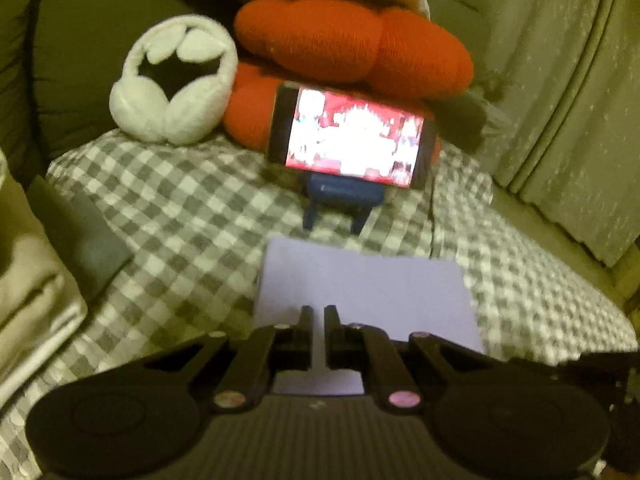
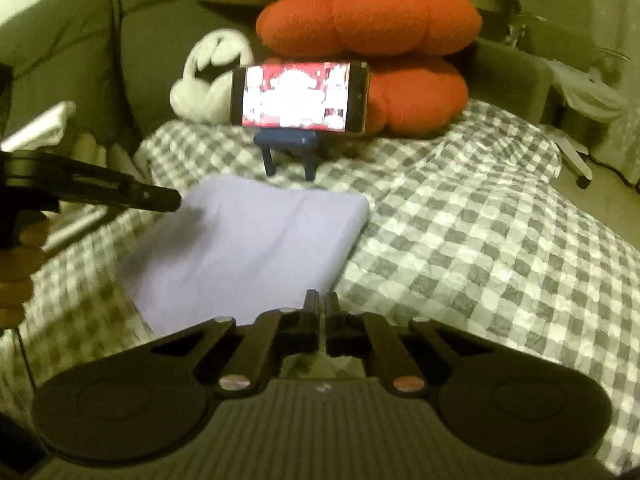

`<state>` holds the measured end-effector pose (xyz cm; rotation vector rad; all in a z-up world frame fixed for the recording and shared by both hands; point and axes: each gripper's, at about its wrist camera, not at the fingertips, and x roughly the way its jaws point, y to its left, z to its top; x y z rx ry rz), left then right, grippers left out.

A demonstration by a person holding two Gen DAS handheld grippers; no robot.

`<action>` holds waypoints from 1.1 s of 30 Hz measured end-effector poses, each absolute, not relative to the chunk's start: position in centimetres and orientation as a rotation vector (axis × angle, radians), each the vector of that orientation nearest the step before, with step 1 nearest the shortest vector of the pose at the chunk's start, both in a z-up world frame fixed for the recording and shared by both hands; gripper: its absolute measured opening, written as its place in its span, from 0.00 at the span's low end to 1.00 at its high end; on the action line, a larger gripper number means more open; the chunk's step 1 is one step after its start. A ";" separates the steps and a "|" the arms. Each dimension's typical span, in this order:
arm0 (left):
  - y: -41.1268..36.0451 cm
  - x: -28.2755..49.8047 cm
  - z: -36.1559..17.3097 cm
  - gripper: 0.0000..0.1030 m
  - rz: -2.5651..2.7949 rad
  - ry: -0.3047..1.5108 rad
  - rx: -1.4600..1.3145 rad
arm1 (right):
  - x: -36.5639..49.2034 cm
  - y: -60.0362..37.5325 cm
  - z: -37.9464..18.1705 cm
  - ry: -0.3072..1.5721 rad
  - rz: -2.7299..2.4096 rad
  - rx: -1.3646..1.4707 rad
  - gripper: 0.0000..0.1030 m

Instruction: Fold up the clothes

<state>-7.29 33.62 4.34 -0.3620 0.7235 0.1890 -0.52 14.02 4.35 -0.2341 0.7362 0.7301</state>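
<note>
1. Tongs, left [image 1: 319, 312]: jaws stand nearly together with only a thin slit between them. They hover over the near edge of the cloth [image 1: 360, 284]. Lilac fabric shows through the slit, yet this seems to be the cloth lying below, not a pinched fold; nothing appears held.
2. Tongs, right [image 2: 322, 298]: jaws likewise drawn close, with no fabric between them. The tips sit at the near right corner of the cloth [image 2: 248, 248], just above or beside its edge; contact cannot be judged through the blur.
3. Left tongs seen from the right view [image 2: 160, 196]: a dark arm reaches in from the left, its tip at the far left corner of the cloth, borne by a hand [image 2: 16, 272] at the frame edge.
4. Cloth: a lilac garment lying flat on the checked cover [image 1: 180, 208] as a neat rectangle with straight edges and a thick folded far edge. By this shape the folding of this piece looks finished or nearly so.
5. Remaining work, as a judgement: at most a last smoothing or setting aside. A pale folded stack [image 1: 36, 292] lies at the left edge; whether it belongs to the task cannot be told. No unfolded garment is in view.
6. Surroundings: phone [image 1: 352, 136] on a blue stand [image 1: 340, 200] just beyond the cloth; red cushion [image 1: 352, 44] and white earmuffs [image 1: 176, 84] behind it.
</note>
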 end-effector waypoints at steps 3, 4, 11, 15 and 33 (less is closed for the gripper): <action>33.6 -6.8 3.2 0.05 0.218 0.779 -0.338 | -0.2 14.2 3.9 0.725 0.744 -0.236 0.03; 33.7 -6.6 2.8 0.05 0.236 0.796 -0.326 | -0.2 14.2 3.9 0.716 0.754 -0.226 0.03; 33.8 -6.2 2.2 0.05 0.249 0.812 -0.329 | -0.1 15.2 3.5 0.673 0.827 -0.197 0.03; 33.5 -6.0 2.2 0.05 0.258 0.817 -0.307 | 0.6 15.3 2.2 0.708 0.806 -0.196 0.00; 32.9 -5.6 1.9 0.06 0.287 0.823 -0.268 | 0.4 15.7 1.8 0.707 0.760 -0.229 0.00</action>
